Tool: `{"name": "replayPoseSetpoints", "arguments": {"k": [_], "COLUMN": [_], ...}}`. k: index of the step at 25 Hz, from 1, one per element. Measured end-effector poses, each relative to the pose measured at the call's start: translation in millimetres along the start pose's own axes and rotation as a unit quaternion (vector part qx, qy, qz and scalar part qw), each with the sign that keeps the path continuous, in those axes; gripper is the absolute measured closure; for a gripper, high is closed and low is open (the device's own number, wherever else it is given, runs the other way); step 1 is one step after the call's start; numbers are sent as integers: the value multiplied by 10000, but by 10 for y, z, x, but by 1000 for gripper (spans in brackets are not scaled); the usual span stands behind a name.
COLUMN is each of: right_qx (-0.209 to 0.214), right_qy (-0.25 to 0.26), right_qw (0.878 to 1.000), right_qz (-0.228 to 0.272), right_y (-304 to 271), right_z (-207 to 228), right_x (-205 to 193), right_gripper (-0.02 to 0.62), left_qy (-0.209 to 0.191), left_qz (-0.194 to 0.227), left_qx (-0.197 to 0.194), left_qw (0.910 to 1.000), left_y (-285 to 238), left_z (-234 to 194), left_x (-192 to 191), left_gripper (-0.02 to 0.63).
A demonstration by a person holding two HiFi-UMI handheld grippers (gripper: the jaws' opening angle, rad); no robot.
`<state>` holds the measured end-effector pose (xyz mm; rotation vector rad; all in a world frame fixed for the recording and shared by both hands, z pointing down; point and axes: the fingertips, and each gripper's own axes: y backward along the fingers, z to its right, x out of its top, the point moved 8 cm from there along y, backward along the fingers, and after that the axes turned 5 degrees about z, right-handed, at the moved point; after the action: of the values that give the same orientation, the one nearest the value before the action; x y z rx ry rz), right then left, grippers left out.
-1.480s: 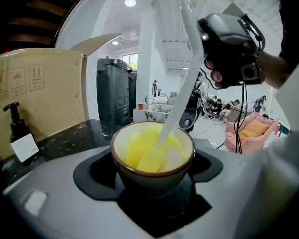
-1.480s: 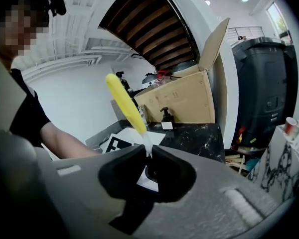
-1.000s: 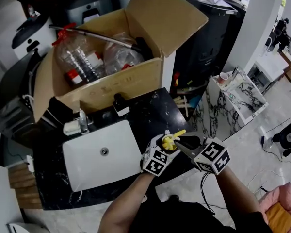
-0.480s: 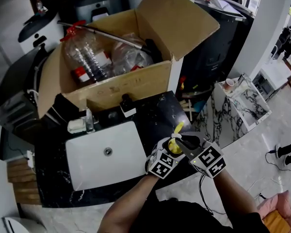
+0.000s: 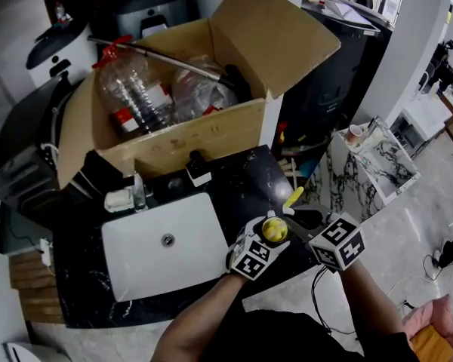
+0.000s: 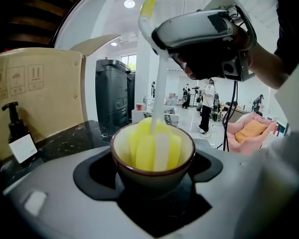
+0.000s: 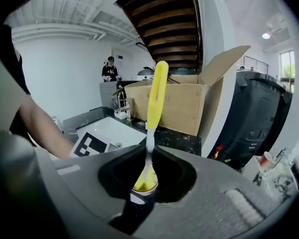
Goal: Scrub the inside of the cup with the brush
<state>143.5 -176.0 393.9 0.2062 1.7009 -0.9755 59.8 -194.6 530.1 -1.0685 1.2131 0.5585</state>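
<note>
Two grippers are in use, one per hand. Left gripper [image 5: 263,241]: jaws closed round the body of the cup [image 6: 152,176]. The cup sits upright between them, rim up, above the front edge of the dark counter [image 5: 234,179], just right of the white sink [image 5: 181,228]. Right gripper [image 5: 308,221]: jaws pinched on the white stem of the brush [image 6: 154,151], below its yellow handle end. The brush's yellow sponge head is down inside the cup, fills most of the bowl and touches the wall. The stem rises out over the rim.

Change against half a second earlier: the handle's yellow tip leans further right. The right gripper's marker cube sits slightly farther right and higher. Cup and left gripper are in about the same place.

Count: one cup, one brush, one sink, one faucet [image 5: 138,189], one open cardboard box [image 5: 189,138] behind the sink, and one dark pump bottle [image 5: 197,166] with a white label, between box and sink.
</note>
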Motion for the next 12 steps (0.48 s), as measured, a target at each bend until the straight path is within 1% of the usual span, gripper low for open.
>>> {"name": "replayPoseSetpoints", "arguments": {"k": [3,5,7,8,10,12], "right_qx": [170,417,701,771,762,613], "right_qy": [-217,-348,-750,-980,-1364,-1608], "right_qw": [9996,9985,9947,9922,9877,9846], "right_qz": [49,-54,-78,-42,94,303], "right_y": [117,173,224,247,290,332], "right_z": [-12,-57,-61,-40,26,92], "right_x": [13,-1,-38,-65,-129,-188], "right_gripper": [548,551,548,546,545,548], "left_qy": [-23,-36,-50,-62,-81,-89], "left_qz": [-36,-51,-79,-88,-84,-87], "left_qx": [-39,-44,-34,-27,-8,8], "left_qw": [10000,10000,10000,9999,9999,9999], "left_y": [-5,-9,-9,-9,-12,-14], "left_z": [0,-5,-9,-13,-19,-23], "left_x": [-5,-7,-8,-10,-13,-9], "left_gripper": [184,184,184,184,184,184]}}
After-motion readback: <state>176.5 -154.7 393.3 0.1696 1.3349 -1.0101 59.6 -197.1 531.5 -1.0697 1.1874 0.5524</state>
